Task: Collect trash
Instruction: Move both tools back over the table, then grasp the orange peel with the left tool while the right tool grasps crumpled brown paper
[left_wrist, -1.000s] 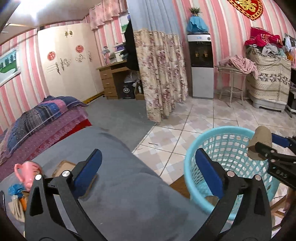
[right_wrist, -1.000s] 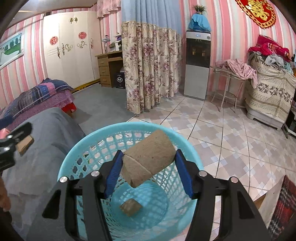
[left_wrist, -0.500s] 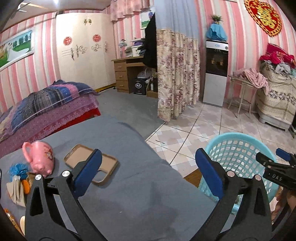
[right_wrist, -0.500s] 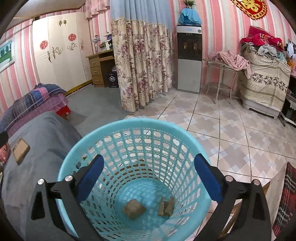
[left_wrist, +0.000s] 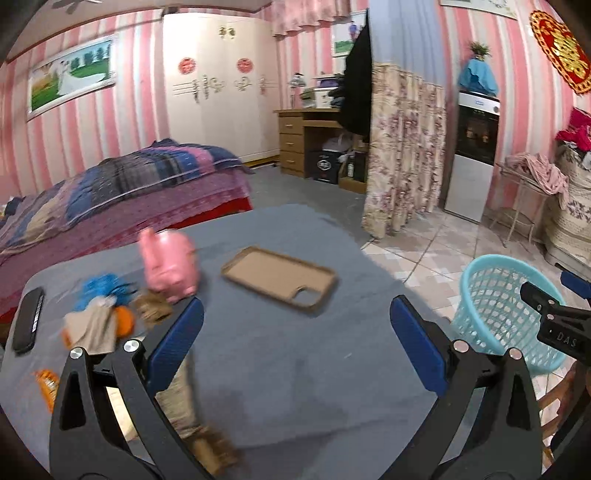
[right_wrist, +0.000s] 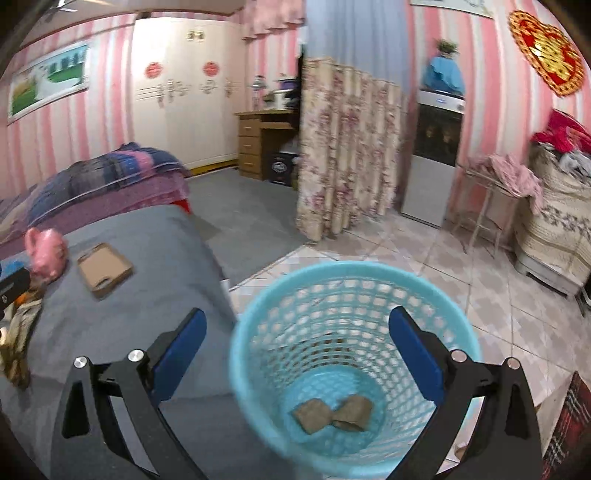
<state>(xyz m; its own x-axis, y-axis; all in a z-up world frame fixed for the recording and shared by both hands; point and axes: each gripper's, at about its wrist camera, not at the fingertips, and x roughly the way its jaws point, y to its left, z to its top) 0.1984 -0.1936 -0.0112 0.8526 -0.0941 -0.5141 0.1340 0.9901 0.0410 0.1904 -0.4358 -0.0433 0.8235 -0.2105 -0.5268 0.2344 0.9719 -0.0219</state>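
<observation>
Right hand-held gripper (right_wrist: 297, 347): my jaws stand wide apart with nothing between them; they have just been opening, and I hang over the mouth of the basket so whatever I let go lands inside.
Basket (right_wrist: 258, 314): pale blue plastic, round, its wall a lattice of small holes; it stands on the tiled floor just beside the worktop, near enough that trash goes in with a short swing.
Trash already in: two crumpled brown cardboard pieces (right_wrist: 332, 411) lie touching each other on the basket's bottom.
Left hand-held gripper (left_wrist: 295, 336): also spread wide and empty, tilted down over the worktop and turned toward the clutter on its left side.
Worktop (left_wrist: 295, 369): covered in soft grey cloth, flat, a little mottled.
Trash still out: a brown cardboard tube (left_wrist: 184, 406) lies under my left jaw, blurred; beside it is a heap of crumpled beige, blue and orange scraps (left_wrist: 99, 317). I judge these are next.
Not trash, I think: a glossy pink piggy bank (left_wrist: 170, 266), a tan phone case (left_wrist: 280, 277) lying open side up, and a dark phone (left_wrist: 27, 321) at the left edge.
</observation>
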